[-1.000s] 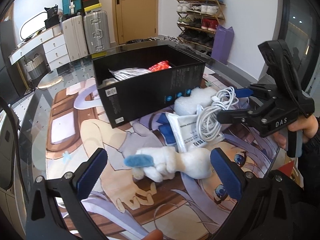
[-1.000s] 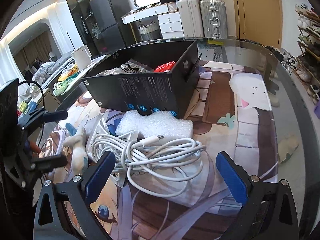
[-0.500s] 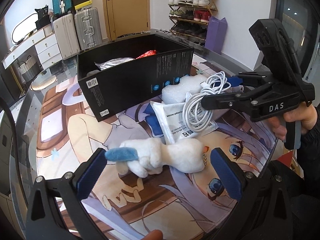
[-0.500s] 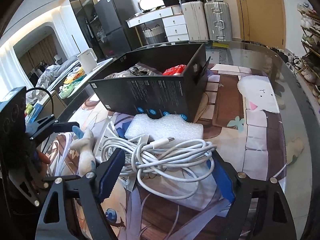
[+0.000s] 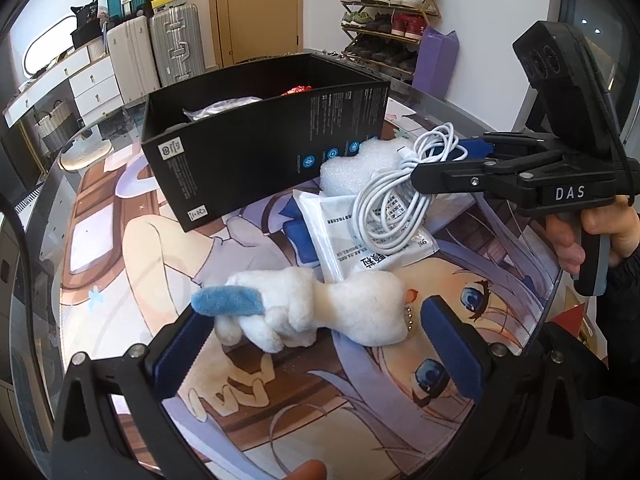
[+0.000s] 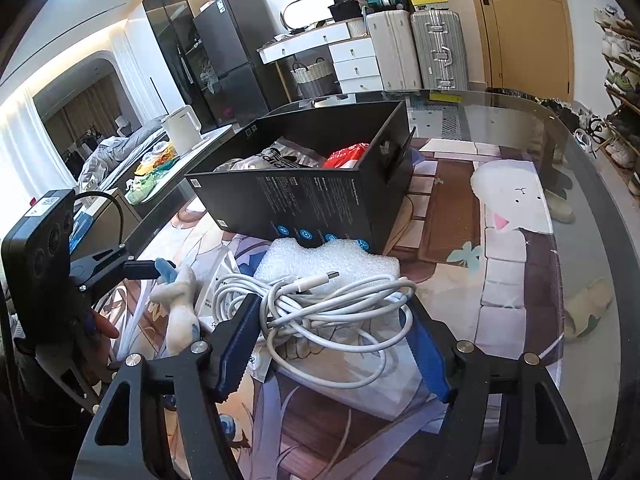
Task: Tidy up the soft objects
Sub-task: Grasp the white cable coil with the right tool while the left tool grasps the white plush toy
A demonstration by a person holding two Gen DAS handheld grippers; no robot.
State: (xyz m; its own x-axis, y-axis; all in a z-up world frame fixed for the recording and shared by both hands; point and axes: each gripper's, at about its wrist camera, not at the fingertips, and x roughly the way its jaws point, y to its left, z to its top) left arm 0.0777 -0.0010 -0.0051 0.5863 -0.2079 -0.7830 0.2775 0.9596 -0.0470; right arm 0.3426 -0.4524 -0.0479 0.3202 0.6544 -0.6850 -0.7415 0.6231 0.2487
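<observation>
Right wrist view shows our right claw [image 6: 334, 344] closing in on the coiled white cable [image 6: 320, 304], which lies between its blue pads on the white pouch [image 6: 360, 384]; the jaws have just been narrowing, and the left pad meets the coil while the right pad looks just short of it. Left wrist view has our left claw [image 5: 316, 340] wide open, holding nothing, around the white plush toy [image 5: 316, 308], whose long axis runs pad to pad. Both things lie on the bench [image 5: 96, 248], with the black box [image 5: 260, 148] just behind them.
</observation>
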